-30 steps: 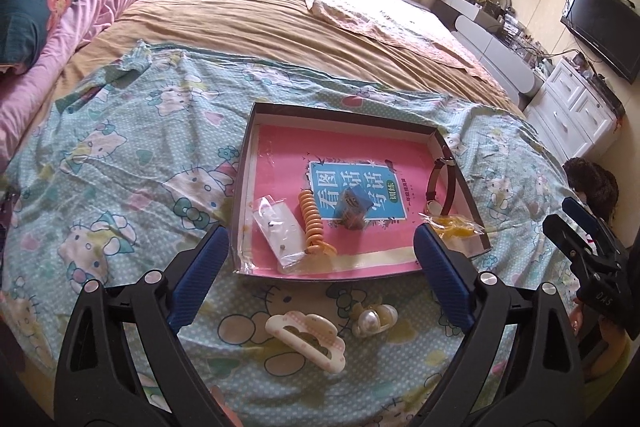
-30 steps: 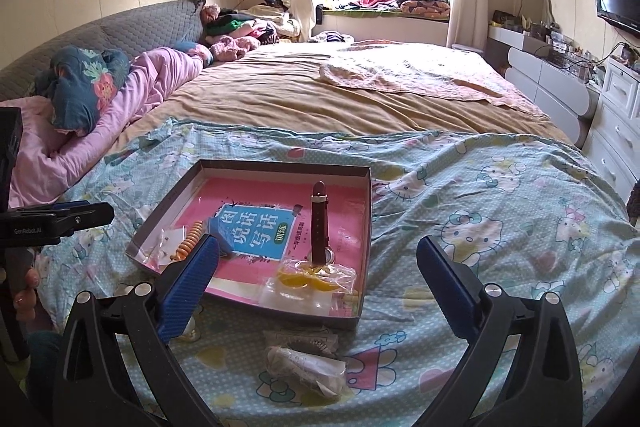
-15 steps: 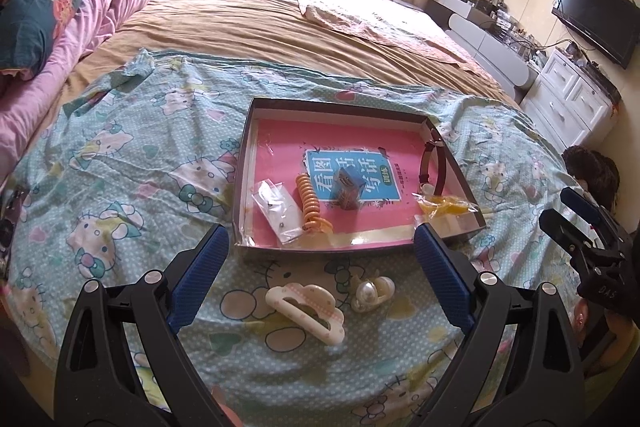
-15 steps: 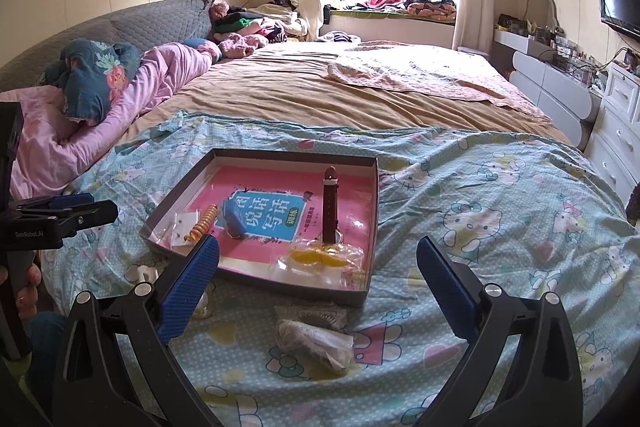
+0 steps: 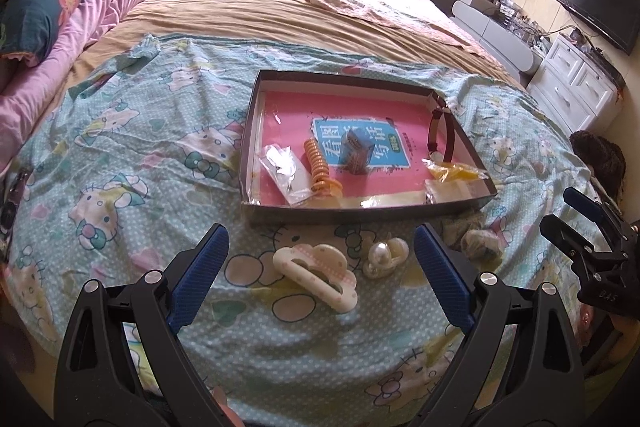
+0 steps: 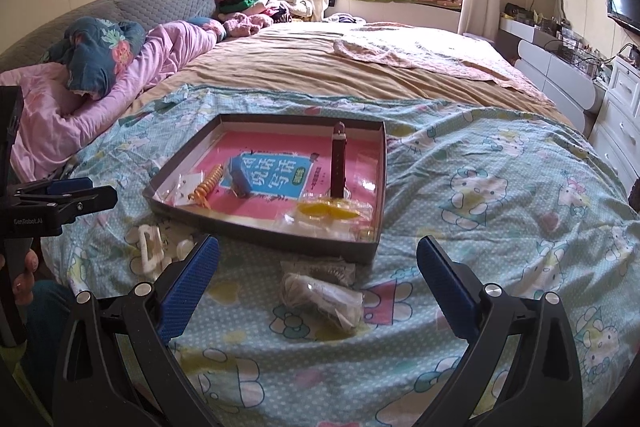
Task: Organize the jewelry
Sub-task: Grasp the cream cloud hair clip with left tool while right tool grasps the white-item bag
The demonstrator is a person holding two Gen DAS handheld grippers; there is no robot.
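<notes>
The left tongs hang spread wide and empty above the bed's near edge. Between their fingers lie a cream cloud-shaped hair claw and, just right of it, a pearl clip. Beyond sits a shallow box holding a clear packet, an orange spiral hair tie, a brown watch strap and yellow pieces in a bag. A bagged item lies before the box's right corner, between the open, empty right tongs.

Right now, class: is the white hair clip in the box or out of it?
Out: the hair clip lies on the bedsheet, in front of the box.
</notes>
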